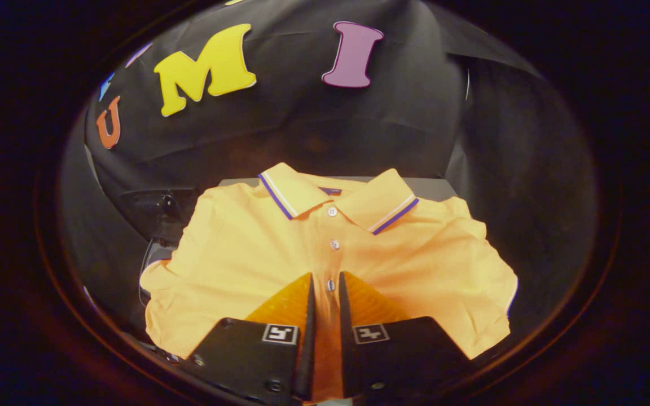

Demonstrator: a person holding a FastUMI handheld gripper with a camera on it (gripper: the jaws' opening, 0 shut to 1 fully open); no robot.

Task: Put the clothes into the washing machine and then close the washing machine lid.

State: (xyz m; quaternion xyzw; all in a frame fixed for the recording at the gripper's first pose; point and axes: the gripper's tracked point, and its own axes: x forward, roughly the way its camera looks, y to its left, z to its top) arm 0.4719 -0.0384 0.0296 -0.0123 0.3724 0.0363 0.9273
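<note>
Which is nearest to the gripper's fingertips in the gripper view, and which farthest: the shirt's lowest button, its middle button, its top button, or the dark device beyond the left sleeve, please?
From the gripper, its fingers nearly closed over the shirt:
1. Lowest button, between the fingertips.
2. Middle button, just ahead on the placket.
3. Top button, at the collar.
4. Dark device, beyond the shirt's left sleeve.

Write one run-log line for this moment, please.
gripper: nearly closed over placket, grip unclear | polo shirt: spread flat, buttoned | loading: not yet done

cam: on gripper (325, 282) — faces forward-down | close over polo shirt (257, 254)
</note>
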